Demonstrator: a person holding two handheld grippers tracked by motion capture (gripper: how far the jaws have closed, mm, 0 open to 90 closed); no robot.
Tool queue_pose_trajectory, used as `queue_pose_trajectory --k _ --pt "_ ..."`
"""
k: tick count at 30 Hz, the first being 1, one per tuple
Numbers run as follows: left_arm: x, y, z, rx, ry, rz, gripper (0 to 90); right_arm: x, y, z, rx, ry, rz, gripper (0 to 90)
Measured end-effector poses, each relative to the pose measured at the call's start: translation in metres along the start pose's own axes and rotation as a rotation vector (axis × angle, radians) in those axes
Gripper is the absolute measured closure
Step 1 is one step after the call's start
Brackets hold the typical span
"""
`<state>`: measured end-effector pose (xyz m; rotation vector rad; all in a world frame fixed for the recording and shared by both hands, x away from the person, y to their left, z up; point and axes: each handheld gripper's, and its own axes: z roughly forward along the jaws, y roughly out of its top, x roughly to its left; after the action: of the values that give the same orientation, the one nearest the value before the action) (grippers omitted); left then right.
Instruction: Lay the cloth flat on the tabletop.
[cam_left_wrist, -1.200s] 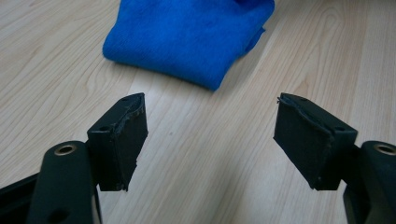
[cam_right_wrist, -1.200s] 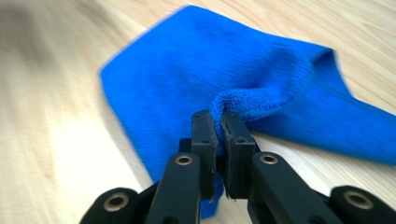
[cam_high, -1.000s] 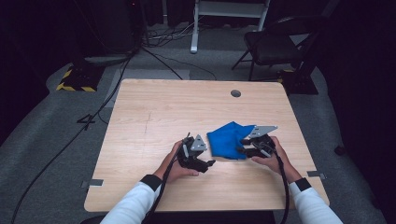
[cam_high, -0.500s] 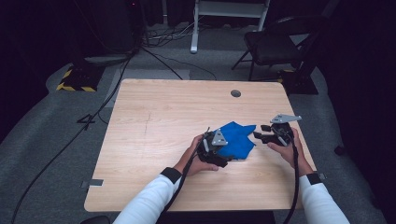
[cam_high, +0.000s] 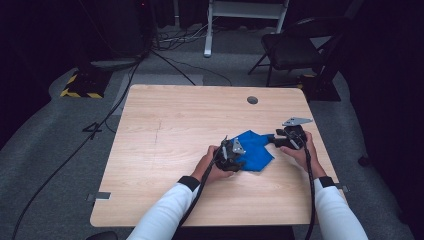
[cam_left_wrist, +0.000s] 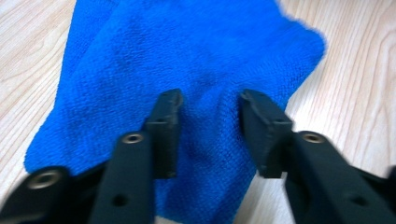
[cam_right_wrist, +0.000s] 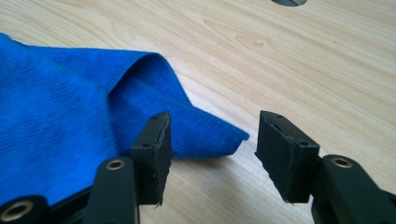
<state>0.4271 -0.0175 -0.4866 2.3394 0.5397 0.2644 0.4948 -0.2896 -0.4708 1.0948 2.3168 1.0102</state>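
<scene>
A blue microfibre cloth (cam_high: 253, 151) is seen lying crumpled on the wooden tabletop (cam_high: 175, 125), toward the right half and nearer the front edge than the back edge. The left gripper (cam_high: 231, 154) is held over the cloth's near-left part; in the left gripper view (cam_left_wrist: 208, 126) its 2 jaws are spread apart above the folded fabric (cam_left_wrist: 187, 60), and nothing is clamped between them. The right gripper (cam_high: 281, 140) is held at the cloth's right side, close to the tabletop's right edge. In the right gripper view (cam_right_wrist: 212, 154) the jaws are likewise spread, with a pointed corner of the cloth (cam_right_wrist: 70, 130) reaching into the gap beside the left jaw, and bare wood under the other jaw. A raised fold is seen running through the fabric there. A round grey grommet (cam_high: 252, 100) is set into the tabletop near the back edge.
</scene>
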Motion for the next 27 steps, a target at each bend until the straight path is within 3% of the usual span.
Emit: queue_pose_trajectory --k 3,8,12,16,18,22,25,27 --pt "0.003 -0.003 -0.002 0.003 -0.005 0.022 68.5 -0.001 -0.001 0.004 0.006 0.008 -0.001 46.3" --pt "0.008 -0.009 -0.009 0.005 -0.025 0.023 70.9 0.001 -0.002 0.009 0.024 0.011 -0.005 45.8" --pt "0.016 -0.024 -0.019 -0.003 -0.081 0.014 71.6 0.005 -0.001 0.012 0.025 0.017 -0.026 45.1" --pt "0.024 -0.04 -0.036 0.009 -0.077 0.019 71.9 0.016 0.0 0.017 0.047 0.059 -0.055 48.0" --pt "0.028 -0.047 -0.042 0.008 -0.069 -0.002 71.8 0.021 -0.002 0.017 0.056 0.089 -0.067 48.0" --pt "0.034 -0.059 -0.053 0.006 -0.053 -0.017 70.2 0.03 -0.004 0.003 0.039 0.138 -0.093 49.6" --pt "0.036 -0.063 -0.058 0.013 -0.043 -0.03 67.5 0.042 -0.006 -0.008 0.022 0.207 -0.12 50.8" --pt "0.037 -0.064 -0.06 0.016 -0.033 -0.03 65.1 0.052 -0.01 -0.012 0.028 0.241 -0.165 50.6"
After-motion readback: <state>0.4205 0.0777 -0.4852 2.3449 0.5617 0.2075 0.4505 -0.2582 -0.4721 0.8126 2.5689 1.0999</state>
